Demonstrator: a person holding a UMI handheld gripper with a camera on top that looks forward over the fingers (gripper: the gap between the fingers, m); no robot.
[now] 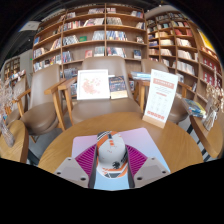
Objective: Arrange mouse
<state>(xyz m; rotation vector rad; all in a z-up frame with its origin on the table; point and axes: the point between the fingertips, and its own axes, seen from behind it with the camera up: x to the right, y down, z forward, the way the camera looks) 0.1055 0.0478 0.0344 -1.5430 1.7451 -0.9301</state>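
Observation:
A white mouse (112, 157) with orange and black markings sits between my two fingers, its sides against the magenta pads. My gripper (112, 148) is shut on the mouse. Under and beyond it lies a pale lavender mouse mat (87, 143) on a round wooden table (60, 150). Whether the mouse rests on the mat or is held just above it does not show.
A white upright sign card (160, 97) stands at the table's far right. Beyond the table are wooden chairs (62, 100) and a stand with a white booklet (93, 83) and a dark book (118, 86). Bookshelves (100, 40) line the back wall.

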